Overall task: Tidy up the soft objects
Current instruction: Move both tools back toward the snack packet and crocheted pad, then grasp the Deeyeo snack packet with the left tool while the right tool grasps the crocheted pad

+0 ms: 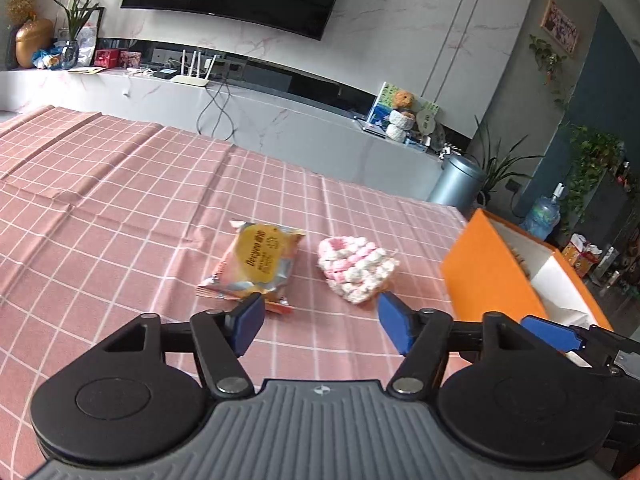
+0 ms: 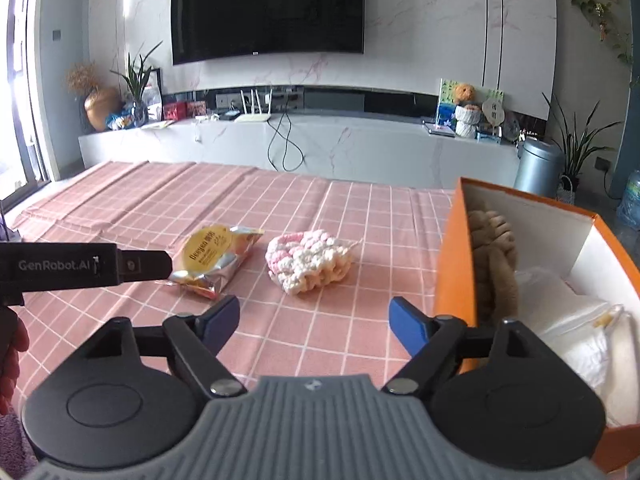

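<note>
Both tongs wide open, empty. Left tongs (image 1: pixel 320 322) hang just short of two items on the pink checked counter (image 1: pixel 120 200): shiny yellow snack packet (image 1: pixel 254 262) ahead-left, long axis running away; pink-and-white knitted yarn piece (image 1: pixel 358 270) ahead-right. Right tongs (image 2: pixel 312 326) sit nearer the orange cardboard box (image 2: pixel 456 264), so yarn likely theirs.

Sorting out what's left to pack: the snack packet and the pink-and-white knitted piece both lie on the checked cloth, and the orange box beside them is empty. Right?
Not quite. The orange box is not empty: the right wrist view shows a brown knitted piece and white items inside. The snack packet and pink-and-white knitted piece do lie on the checked cloth.
</note>
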`<state>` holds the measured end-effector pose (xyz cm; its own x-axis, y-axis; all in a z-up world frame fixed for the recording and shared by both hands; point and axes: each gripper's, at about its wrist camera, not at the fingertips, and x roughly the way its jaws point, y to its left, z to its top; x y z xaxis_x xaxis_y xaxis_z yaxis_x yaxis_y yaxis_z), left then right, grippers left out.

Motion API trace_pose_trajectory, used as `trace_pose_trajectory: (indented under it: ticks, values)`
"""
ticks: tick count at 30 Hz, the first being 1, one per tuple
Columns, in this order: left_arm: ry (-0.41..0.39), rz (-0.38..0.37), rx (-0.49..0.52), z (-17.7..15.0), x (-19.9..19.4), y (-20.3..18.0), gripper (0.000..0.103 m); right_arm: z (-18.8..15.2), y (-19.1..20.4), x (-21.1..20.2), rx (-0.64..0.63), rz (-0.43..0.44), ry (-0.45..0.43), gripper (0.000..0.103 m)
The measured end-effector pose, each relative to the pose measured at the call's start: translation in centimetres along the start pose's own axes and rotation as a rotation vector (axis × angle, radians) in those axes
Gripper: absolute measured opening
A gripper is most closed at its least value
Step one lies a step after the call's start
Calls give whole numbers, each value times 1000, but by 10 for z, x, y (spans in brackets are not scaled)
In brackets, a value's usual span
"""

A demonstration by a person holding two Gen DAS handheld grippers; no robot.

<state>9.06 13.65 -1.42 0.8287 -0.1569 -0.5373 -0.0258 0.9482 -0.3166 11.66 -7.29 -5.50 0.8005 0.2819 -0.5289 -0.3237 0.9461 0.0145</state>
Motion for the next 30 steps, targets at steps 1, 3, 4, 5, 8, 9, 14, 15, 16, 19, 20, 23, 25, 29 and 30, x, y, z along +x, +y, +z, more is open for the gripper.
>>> trace_pose_trajectory:
  ticks: [1, 3, 4, 5, 8, 9, 14, 15, 16, 19, 20, 23, 25, 29, 30]
  values:
    - [0, 9, -1, 0, 3, 2, 84, 1, -1, 6, 0, -1, 5, 86]
    - [-8, 36, -6, -1, 10, 9, 86, 5, -3, 23, -5, -6, 19, 92]
    - [-12, 47, -3, -1, 15, 10, 86, 7, -3, 31, -10, -9, 24, 93]
    - [-13, 59, 6, -3, 20, 14, 87, 7, -2, 38, -14, -13, 31, 96]
    - [-18, 82, 44, -1, 33, 16, 87, 12, 5, 62, -64, -42, 25, 98]
    - [-13, 82, 51, 1, 41, 21, 87, 14, 8, 71, -71, -50, 27, 98]
    - [0, 99, 56, 12, 69, 31, 87, 15, 22, 110, -149, -82, 19, 98]
    - [7, 103, 67, 14, 74, 32, 87, 15, 23, 116, -162, -84, 18, 98]
    - [13, 105, 75, 15, 80, 33, 87, 16, 24, 122, -170, -91, 15, 98]
    - [29, 99, 100, 18, 93, 33, 87, 19, 23, 137, -171, -97, 4, 98]
    - [34, 100, 105, 19, 97, 33, 87, 21, 23, 141, -165, -95, 3, 98]
    - [48, 99, 122, 21, 111, 34, 87, 27, 19, 157, -139, -101, 9, 98]
    - [56, 109, 136, 23, 120, 34, 87, 29, 18, 165, -122, -107, 2, 98]
    - [84, 116, 152, 28, 136, 37, 87, 32, 24, 182, -164, -108, 1, 97]
    - [99, 116, 148, 29, 141, 38, 87, 32, 25, 184, -173, -110, 1, 97]
